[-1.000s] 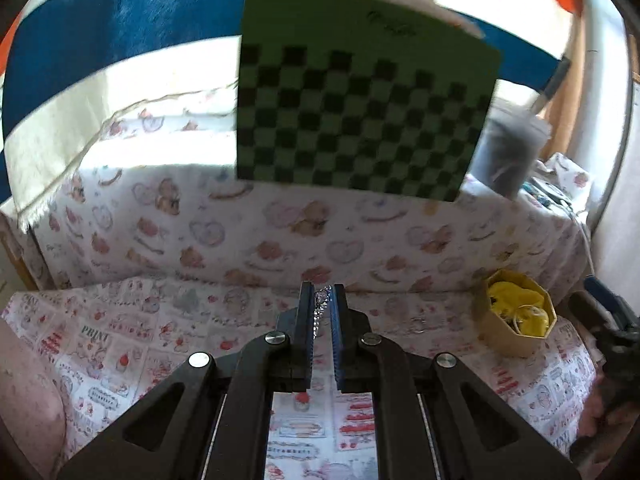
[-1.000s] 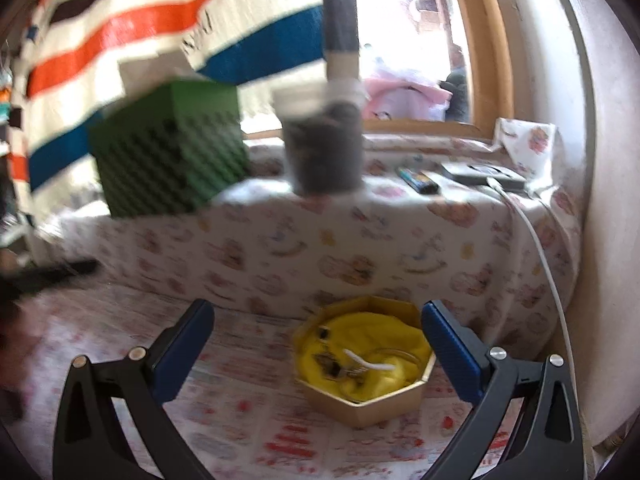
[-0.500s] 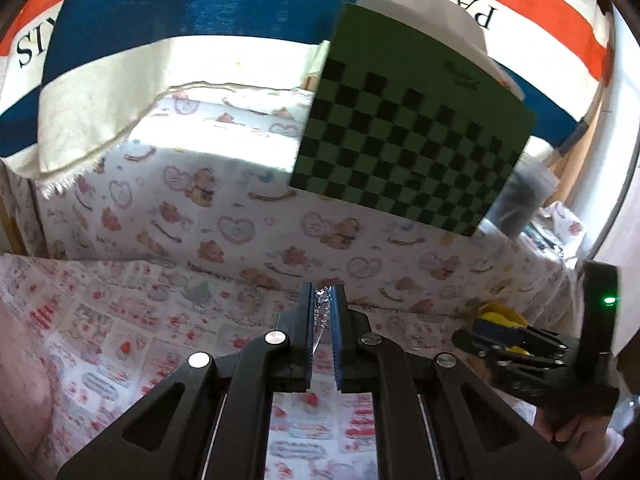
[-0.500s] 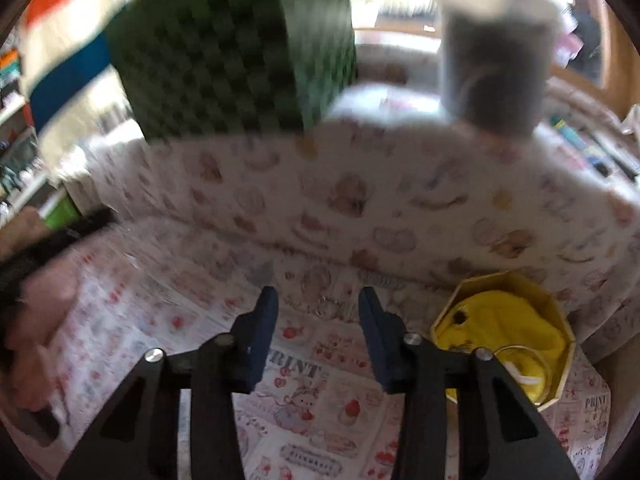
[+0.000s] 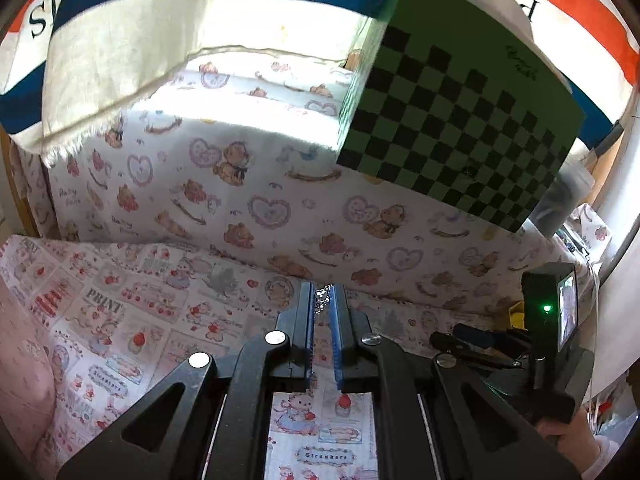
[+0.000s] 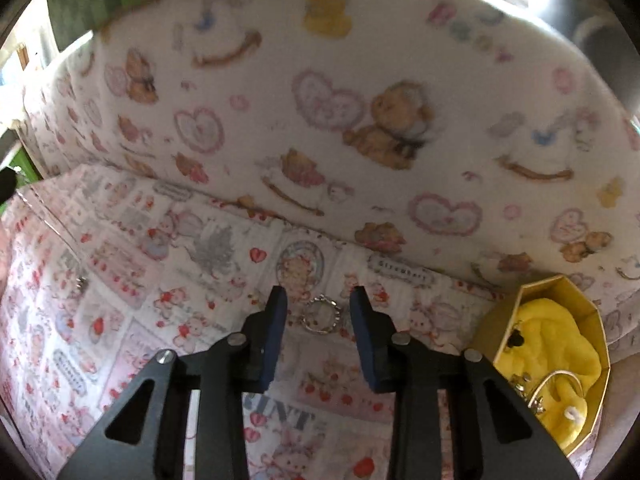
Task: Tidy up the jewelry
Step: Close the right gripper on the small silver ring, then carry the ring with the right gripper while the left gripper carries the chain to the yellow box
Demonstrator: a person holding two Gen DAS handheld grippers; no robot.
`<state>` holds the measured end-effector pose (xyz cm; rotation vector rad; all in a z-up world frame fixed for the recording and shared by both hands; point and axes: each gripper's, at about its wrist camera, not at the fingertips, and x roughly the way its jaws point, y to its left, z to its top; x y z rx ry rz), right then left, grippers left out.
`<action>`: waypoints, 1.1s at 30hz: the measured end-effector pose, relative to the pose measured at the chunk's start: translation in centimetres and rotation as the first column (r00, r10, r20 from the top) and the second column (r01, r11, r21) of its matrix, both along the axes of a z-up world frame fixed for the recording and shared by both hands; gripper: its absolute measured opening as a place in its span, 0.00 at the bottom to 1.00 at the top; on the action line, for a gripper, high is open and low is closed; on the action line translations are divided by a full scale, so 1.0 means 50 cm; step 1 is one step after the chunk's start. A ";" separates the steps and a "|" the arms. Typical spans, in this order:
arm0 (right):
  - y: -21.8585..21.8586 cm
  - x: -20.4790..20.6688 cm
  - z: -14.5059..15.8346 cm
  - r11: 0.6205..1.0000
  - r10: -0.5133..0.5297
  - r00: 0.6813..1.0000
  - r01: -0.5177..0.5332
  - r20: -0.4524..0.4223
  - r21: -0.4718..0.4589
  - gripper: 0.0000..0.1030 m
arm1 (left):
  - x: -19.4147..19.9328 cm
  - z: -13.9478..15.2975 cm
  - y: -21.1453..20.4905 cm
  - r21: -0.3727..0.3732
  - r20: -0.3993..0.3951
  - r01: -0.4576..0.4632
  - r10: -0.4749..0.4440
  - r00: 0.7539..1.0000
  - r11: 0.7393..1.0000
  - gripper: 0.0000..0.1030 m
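Two grippers over the printed cloth (image 6: 132, 280). Left gripper (image 5: 324, 300) clamped on a thin silver chain (image 5: 321, 300). Right gripper (image 6: 318, 306) w/ jaws apart, either side of a ring (image 6: 321, 315) lying on cloth, not touching. Yellow-lined box (image 6: 560, 344) w/ jewelry sits right of ring.

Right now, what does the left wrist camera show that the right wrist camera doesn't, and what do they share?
Only the left wrist view shows the left gripper shut on a silver chain, and the checkered green box sharply.

Only the right wrist view shows the right gripper, jaws open around a silver ring on the cloth, and the jewelry in the yellow-lined gold box.

Both share the strawberry-print cloth and teddy-bear cloth.
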<state>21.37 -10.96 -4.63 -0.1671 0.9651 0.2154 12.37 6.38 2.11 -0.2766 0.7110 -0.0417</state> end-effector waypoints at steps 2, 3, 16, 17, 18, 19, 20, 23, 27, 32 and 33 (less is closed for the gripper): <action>0.009 0.008 0.000 1.000 -0.010 1.000 0.010 -0.007 -0.011 0.25 | 0.005 -0.005 -0.002 0.015 -0.005 -0.008 0.008 1.000 1.000 0.06; 0.010 0.010 -0.001 1.000 -0.016 1.000 0.016 -0.010 -0.013 0.24 | 0.006 -0.007 -0.003 0.028 -0.007 -0.015 0.015 1.000 0.999 0.06; 0.004 -0.050 -0.004 1.000 0.005 1.000 -0.005 0.009 0.013 0.18 | 0.010 -0.015 -0.002 0.014 -0.029 -0.013 0.013 0.999 1.000 0.06; -0.006 -0.063 0.001 1.000 0.009 1.000 -0.009 0.013 0.026 0.18 | 0.005 -0.009 -0.003 -0.013 -0.032 -0.002 0.002 0.999 1.000 0.06; -0.012 -0.083 0.009 0.999 0.021 0.999 -0.022 0.027 0.048 0.18 | 0.000 -0.002 -0.005 -0.033 -0.029 0.013 -0.014 0.999 0.999 0.06; -0.019 -0.103 0.014 0.997 0.030 0.999 -0.033 0.039 0.068 0.18 | -0.007 0.007 -0.010 -0.042 -0.020 0.032 -0.033 0.999 0.999 0.06; -0.025 -0.115 0.017 0.996 0.036 0.998 -0.039 0.044 0.082 0.18 | -0.013 0.018 -0.017 -0.036 -0.010 0.042 -0.043 0.999 0.998 0.06; -0.047 -0.174 0.027 0.988 0.058 0.995 -0.069 0.079 0.141 0.18 | -0.037 0.047 -0.038 -0.003 0.036 0.053 -0.053 0.998 0.999 0.06; -0.071 -0.227 0.055 0.981 0.062 0.986 -0.089 0.152 0.175 0.18 | -0.060 0.073 -0.059 -0.018 0.065 0.094 -0.093 0.994 0.995 0.06; -0.137 -0.272 0.108 0.953 0.037 0.966 -0.111 0.257 0.281 0.18 | -0.097 0.114 -0.077 -0.008 0.106 0.117 -0.115 0.988 0.993 0.06; -0.151 -0.273 0.119 0.948 0.031 0.962 -0.115 0.273 0.296 0.18 | -0.106 0.123 -0.079 -0.015 0.118 0.129 -0.126 0.985 0.992 0.06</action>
